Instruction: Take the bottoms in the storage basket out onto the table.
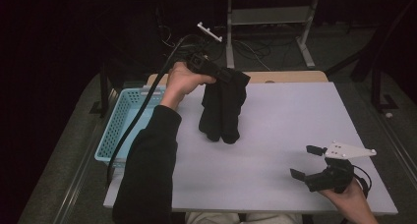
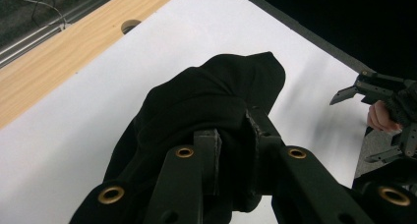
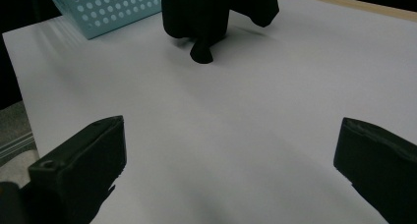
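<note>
Above the far left part of the white rectangular table (image 1: pixel 275 184), a limp black fabric garment (image 1: pixel 223 108) hangs bunched from the left gripper (image 1: pixel 230 76), its lowest folds just brushing the tabletop. That gripper's jaws are clamped on a thick fold at the top. The step in hand looks like carrying the cloth; next probably calls for swinging it left over the light blue perforated plastic basket (image 1: pixel 115 128) at the left edge. Near the front right corner, the right gripper (image 1: pixel 307 162) holds nothing, jaws spread wide.
</note>
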